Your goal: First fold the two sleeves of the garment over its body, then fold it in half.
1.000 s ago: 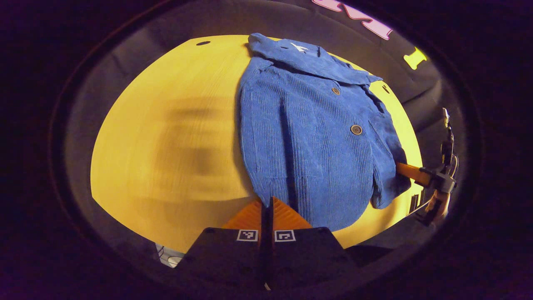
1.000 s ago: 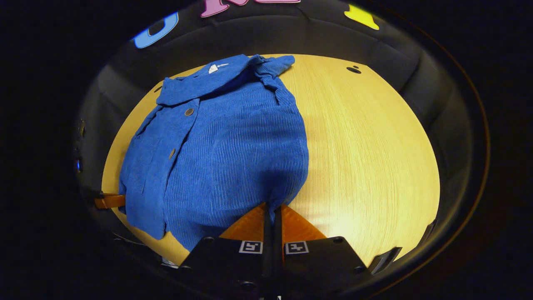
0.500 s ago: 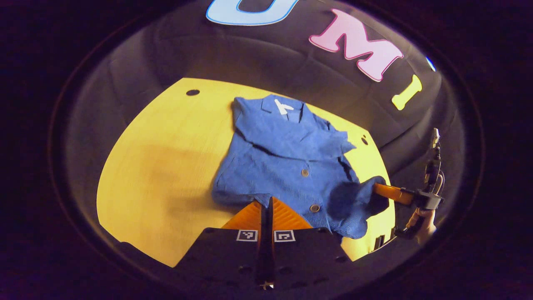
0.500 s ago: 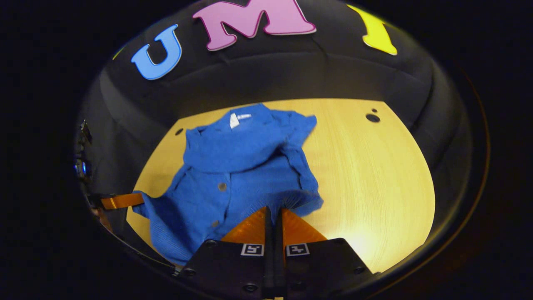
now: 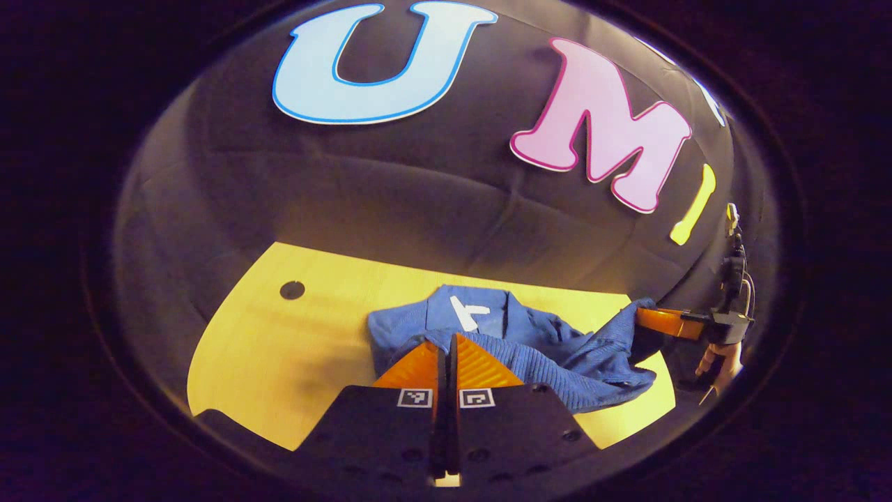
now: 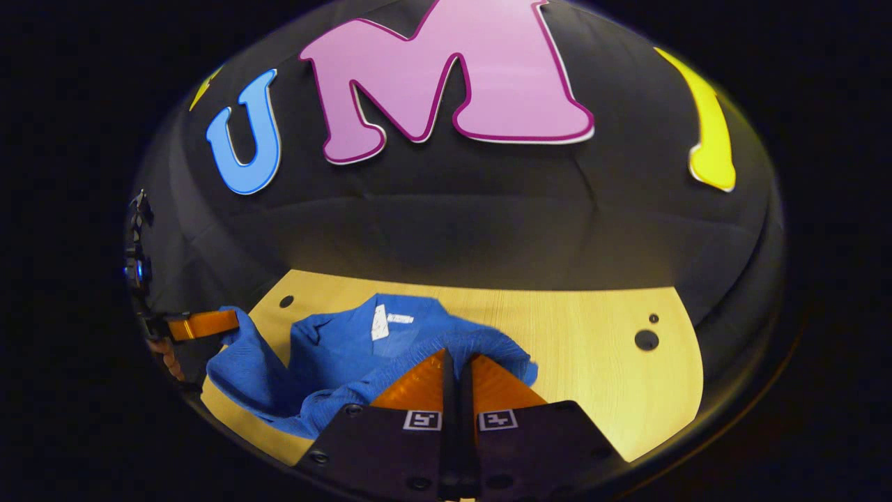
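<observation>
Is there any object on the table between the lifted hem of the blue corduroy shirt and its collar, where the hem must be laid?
Nothing visible blocks it. Both grippers, left and right, hold the hem of the blue corduroy shirt just before its collar; the wooden table carries nothing else there.

You've got a blue garment (image 5: pixel 557 348), ribbed corduroy-like texture in fine lines, same blue in the right gripper view (image 6: pixel 327 362). White label (image 5: pixel 465 312) inside its collar, also white in the right gripper view (image 6: pixel 380 322). Table (image 5: pixel 279 348) under the garment is pale yellow wood with fine straight grain; see the grain best right of the garment (image 6: pixel 592 348). Dark round holes in the table: one left of the garment (image 5: pixel 292 290), two right of it (image 6: pixel 646 339). Your left gripper (image 5: pixel 447 341) and right gripper (image 6: pixel 456 359) carry black bodies with small black-and-white square markers. Booth wall behind the table is black cloth.
</observation>
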Demonstrator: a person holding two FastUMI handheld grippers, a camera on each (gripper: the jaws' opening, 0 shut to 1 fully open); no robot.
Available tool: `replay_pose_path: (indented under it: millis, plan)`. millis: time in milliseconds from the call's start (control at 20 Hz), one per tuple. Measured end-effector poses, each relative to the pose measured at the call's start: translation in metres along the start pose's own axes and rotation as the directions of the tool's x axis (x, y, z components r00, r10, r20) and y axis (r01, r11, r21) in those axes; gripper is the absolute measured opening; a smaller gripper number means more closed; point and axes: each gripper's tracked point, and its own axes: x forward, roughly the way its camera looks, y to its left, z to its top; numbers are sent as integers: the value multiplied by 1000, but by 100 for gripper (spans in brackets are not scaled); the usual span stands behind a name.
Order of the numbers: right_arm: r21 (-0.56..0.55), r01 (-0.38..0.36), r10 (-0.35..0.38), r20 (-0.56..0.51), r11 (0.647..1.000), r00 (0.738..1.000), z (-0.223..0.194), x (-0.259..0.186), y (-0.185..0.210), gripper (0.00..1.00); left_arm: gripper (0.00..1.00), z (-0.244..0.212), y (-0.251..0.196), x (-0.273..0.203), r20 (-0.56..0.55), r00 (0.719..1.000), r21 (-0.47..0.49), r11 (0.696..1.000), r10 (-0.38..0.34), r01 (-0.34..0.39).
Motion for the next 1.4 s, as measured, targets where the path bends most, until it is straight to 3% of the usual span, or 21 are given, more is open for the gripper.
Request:
replay_pose_path:
  millis: [250,400,500,550,600,650,700,750,950,1100,1200,1400]
  plan:
    - [7,90,-90,21,996,996,13,85,-25,5,0,44,36,91,111,987,41,991,119,-124]
    - [-20,195,-194,36,981,980,7,116,-56,17,7,31,25,120,70,993,141,984,97,-106]
    - [-43,237,-235,48,971,971,7,114,-69,55,56,17,17,128,11,994,154,982,113,-114]
    - [-54,240,-237,47,969,970,6,110,-72,59,81,15,16,124,14,990,153,978,144,-144]
    - [-51,249,-246,61,967,967,9,103,-74,62,84,14,18,124,27,986,148,975,164,-166]
    - [-40,246,-242,87,968,966,12,92,-74,71,85,17,15,120,49,985,138,976,163,-168]
    - [-25,250,-246,116,968,962,17,83,-73,96,85,17,10,111,69,986,126,980,149,-157]
    - [-11,253,-249,146,967,958,19,68,-71,100,86,17,6,98,88,987,119,982,136,-146]
    - [23,318,-316,198,948,928,11,12,-77,99,86,13,-4,38,159,977,153,974,143,-168]
    - [48,315,-318,199,948,927,-6,-38,-64,99,82,-2,-18,-16,188,976,125,984,106,-131]
    - [55,330,-334,225,942,915,-15,-83,-56,98,86,-21,-23,-57,195,976,110,987,94,-117]
    - [112,299,-318,273,948,908,-43,-172,-16,98,85,-59,-30,-152,268,957,188,968,110,-164]
